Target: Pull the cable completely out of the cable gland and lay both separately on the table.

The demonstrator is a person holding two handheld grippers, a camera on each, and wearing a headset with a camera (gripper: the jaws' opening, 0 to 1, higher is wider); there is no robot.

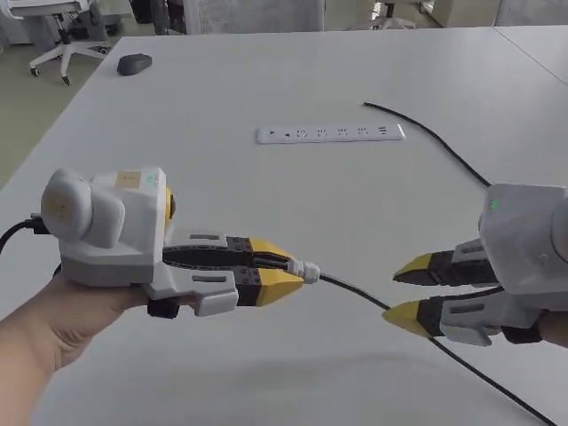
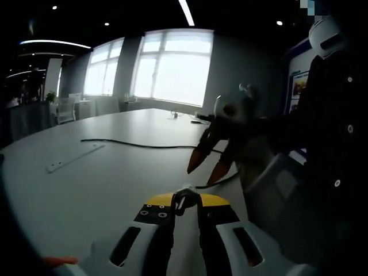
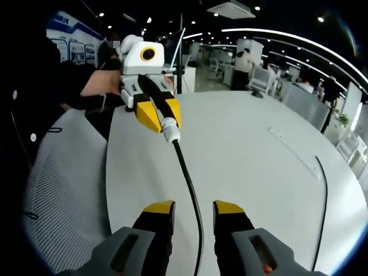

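**Head view.** The left gripper (image 1: pixel 297 272), held in a hand (image 1: pixel 53 324), has its 2 yellow-tipped fingers clenched on the pale cable gland (image 1: pixel 308 270). The gland's end protrudes just past the fingertips. The black cable (image 1: pixel 355 291) leaves the gland and runs right and downward. It passes between the 2 fingers of the right gripper (image 1: pixel 397 293), which are spread apart, and goes on toward the lower right corner. The cable is still seated in the gland, and both are held above the grey worktop (image 1: pixel 222 106). A white power strip (image 1: pixel 330 133) lies flat farther back, a dark mouse (image 1: pixel 134 63) lies near the far left edge, and an office chair (image 1: pixel 62 40) stands beyond the corner.

**Left gripper view.** The left gripper (image 2: pixel 184 202) has the cable gland (image 2: pixel 185 196) pinched between its fingertips. The right gripper (image 2: pixel 204 169) faces it from just ahead, fingers parted.

**Right gripper view.** The right gripper (image 3: pixel 194 210) is released, with a wide gap between its fingers. The cable (image 3: pixel 185 172) runs through that gap, nearer the finger on the view's left, and whether it touches that finger cannot be told. Beyond, the left gripper (image 3: pixel 163 119) grips the cable gland (image 3: pixel 171 131).
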